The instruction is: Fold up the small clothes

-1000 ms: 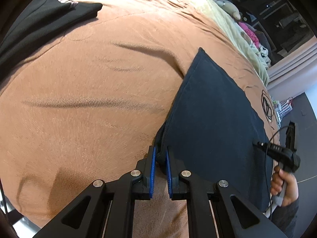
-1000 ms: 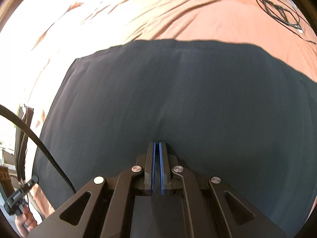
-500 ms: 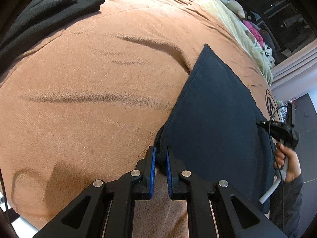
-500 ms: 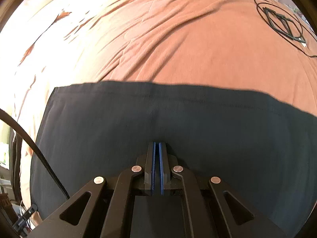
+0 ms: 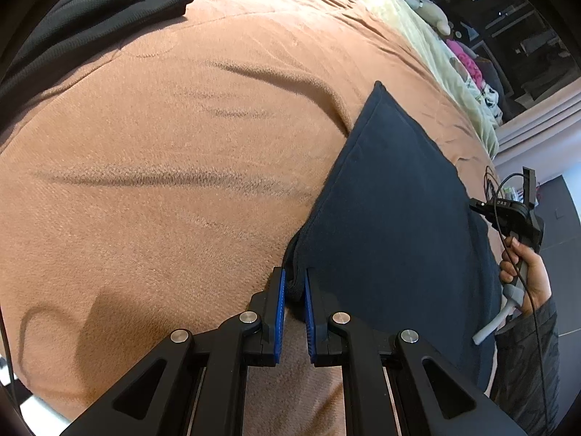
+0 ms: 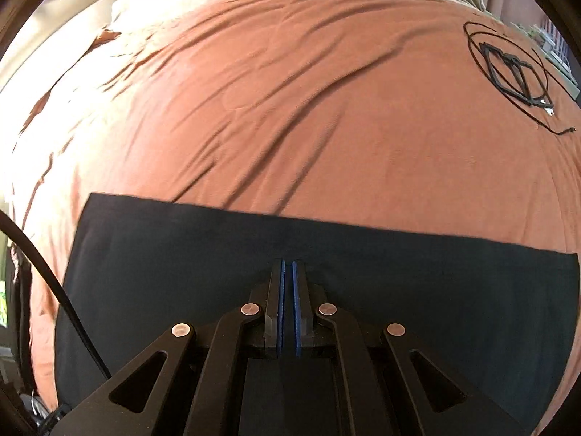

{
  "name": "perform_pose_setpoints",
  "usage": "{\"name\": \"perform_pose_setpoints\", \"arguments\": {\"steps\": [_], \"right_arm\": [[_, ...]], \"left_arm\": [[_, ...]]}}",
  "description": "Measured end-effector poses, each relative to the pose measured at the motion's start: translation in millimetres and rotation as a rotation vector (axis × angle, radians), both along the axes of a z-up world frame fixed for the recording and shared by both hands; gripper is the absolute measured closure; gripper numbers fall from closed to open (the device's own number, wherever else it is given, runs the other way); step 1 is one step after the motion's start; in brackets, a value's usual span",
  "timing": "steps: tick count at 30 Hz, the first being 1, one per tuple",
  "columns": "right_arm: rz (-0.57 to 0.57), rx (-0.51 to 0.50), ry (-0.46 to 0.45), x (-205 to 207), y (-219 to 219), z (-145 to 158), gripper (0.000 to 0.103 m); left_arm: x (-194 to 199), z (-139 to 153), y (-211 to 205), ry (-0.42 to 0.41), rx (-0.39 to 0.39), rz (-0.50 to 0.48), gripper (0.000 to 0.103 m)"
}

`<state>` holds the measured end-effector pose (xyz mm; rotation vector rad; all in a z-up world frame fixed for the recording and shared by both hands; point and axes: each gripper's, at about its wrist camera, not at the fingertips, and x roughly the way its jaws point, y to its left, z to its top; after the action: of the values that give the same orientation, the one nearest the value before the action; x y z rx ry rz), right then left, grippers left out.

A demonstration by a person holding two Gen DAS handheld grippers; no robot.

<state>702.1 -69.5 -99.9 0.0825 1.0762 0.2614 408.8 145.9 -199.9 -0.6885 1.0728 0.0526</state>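
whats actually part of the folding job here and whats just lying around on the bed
Part of the job:
- navy garment, spread on the brown bedspread
- left gripper, jaws pinching the garment's edge
- right gripper, jaws shut at the garment's other side

Just lying about:
- black garment at the far corner
- coiled black cable
- pale green blanket

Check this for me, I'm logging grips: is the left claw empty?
No, the left claw is shut on a bunched corner of the navy garment, which sits between its blue pads.
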Motion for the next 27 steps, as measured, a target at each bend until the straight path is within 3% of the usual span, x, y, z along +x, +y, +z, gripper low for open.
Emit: {"name": "perform_pose_setpoints", "arguments": {"steps": [12, 14, 16, 19, 27], "right_arm": [[0.043, 0.018, 0.053, -77.1, -11.8, 22.1, 0.101], [0.047, 0.022, 0.055, -90.0, -12.4, 27.5, 0.096], [0.049, 0.026, 0.055, -101.6, -18.2, 37.2, 0.082], [0.056, 0.036, 0.049, -126.2, -31.6, 46.4, 0.068], [0.059, 0.063, 0.054, -178.4, -40.0, 49.1, 0.068]], "left_arm": [[-6.6, 43.3, -5.0, -0.114, -0.035, -0.063, 0.093], [-7.0, 51.3, -8.6, -0.135, -0.043, -0.077, 0.093], [-5.9, 59.2, -11.6, -0.154, -0.048, -0.093, 0.093], [-3.3, 71.0, -15.4, -0.180, -0.069, -0.119, 0.093], [4.2, 105.1, -27.4, -0.242, -0.101, -0.186, 0.095]]}}
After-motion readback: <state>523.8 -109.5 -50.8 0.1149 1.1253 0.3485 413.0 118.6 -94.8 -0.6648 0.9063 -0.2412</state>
